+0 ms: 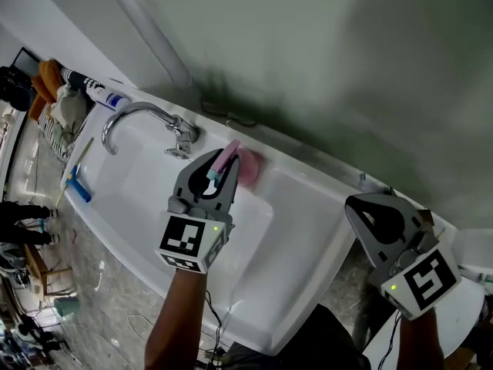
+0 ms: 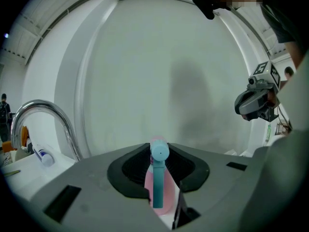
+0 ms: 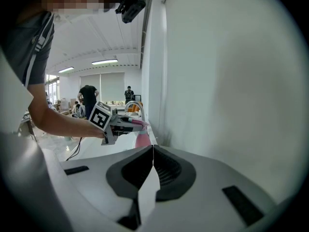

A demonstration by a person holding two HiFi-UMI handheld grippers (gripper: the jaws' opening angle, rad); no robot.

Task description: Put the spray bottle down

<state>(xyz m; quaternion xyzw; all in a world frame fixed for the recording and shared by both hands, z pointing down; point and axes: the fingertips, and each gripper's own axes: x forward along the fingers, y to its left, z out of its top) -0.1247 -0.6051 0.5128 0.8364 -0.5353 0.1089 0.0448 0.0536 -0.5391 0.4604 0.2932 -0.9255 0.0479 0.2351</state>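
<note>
**Inspector:** Faucet (image 1: 146, 118) at the left of the white sink (image 1: 308, 230), spout arched over the basin. What stands to its right?

**Assistant:** Left tongs (image 1: 222, 168), clamped on the head of the spray bottle (image 1: 248, 168). The bottle is at the sink's back ledge, just right of the faucet and near the wall.

**Inspector:** Orientation?

**Assistant:** Long axis upright. The pink body hangs below the tongs, with the teal spray head on top. The nozzle (image 2: 159, 151) points back along the tongs toward the person, away from the wall. The trigger runs down the near side of the pink body.

**Inspector:** Base in contact with the ledge?

**Assistant:** Cannot tell. In the head view the body covers the base. The right gripper view shows the base low against the sink's rim, but neither a gap nor contact is clear.

**Inspector:** Far right?

**Assistant:** Right tongs (image 3: 153, 151), together, nothing between them. They are near the sink's right end, well apart from the bottle.
</note>
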